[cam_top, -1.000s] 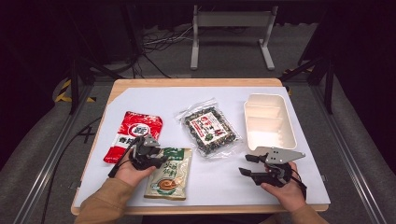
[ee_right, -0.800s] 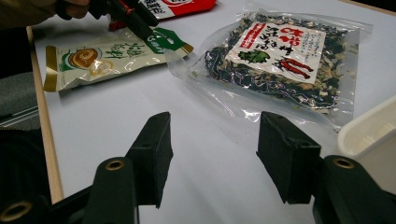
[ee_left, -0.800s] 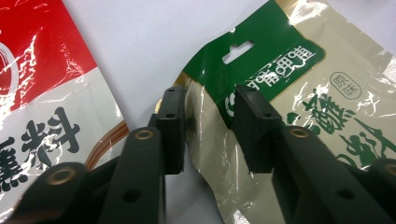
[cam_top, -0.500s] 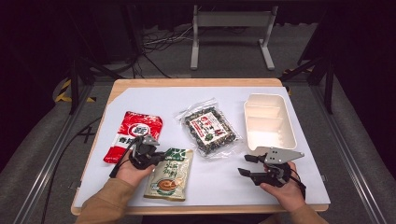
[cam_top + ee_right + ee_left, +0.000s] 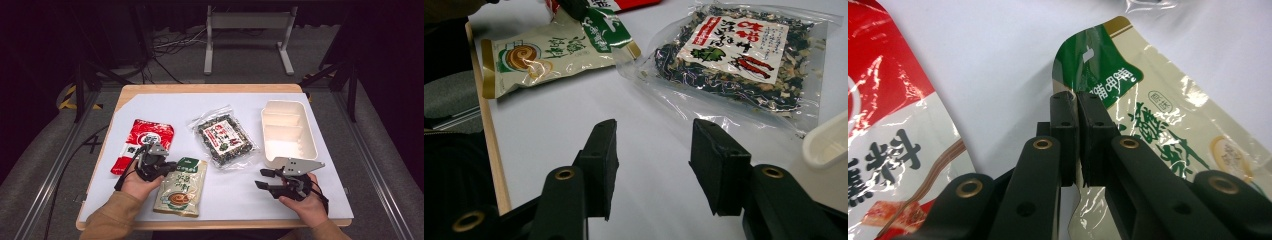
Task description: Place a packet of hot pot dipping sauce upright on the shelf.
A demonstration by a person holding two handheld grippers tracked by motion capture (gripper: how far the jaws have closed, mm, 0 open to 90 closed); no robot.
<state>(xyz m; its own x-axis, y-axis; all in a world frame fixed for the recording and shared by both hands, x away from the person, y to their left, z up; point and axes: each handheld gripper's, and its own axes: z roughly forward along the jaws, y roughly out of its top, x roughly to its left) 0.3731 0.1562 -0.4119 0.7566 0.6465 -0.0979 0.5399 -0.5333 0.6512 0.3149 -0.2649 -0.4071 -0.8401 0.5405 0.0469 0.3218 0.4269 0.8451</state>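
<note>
A green-and-cream snack pouch [image 5: 181, 187] lies at the front left of the white table. My left gripper [image 5: 169, 166] is shut on its upper left edge; in the left gripper view the jaws pinch the pouch [image 5: 1148, 125] near its green top. A red-and-white packet [image 5: 145, 142] lies just left of it, also seen as the red packet [image 5: 893, 130]. A clear bag of dark dried seaweed [image 5: 223, 139] rests at mid table. My right gripper [image 5: 263, 178] hovers open at the front right, nothing between its jaws, with the seaweed bag [image 5: 744, 55] ahead.
A white compartmented tray [image 5: 288, 131] stands at the right, its corner [image 5: 829, 140] close to my right gripper. The wooden table edge [image 5: 489, 145] runs along the near side. Bare white tabletop [image 5: 230, 192] lies between the two hands.
My right gripper has shifted slightly left and nearer the front. The left gripper stays closed on the pouch edge, with almost no movement.
</note>
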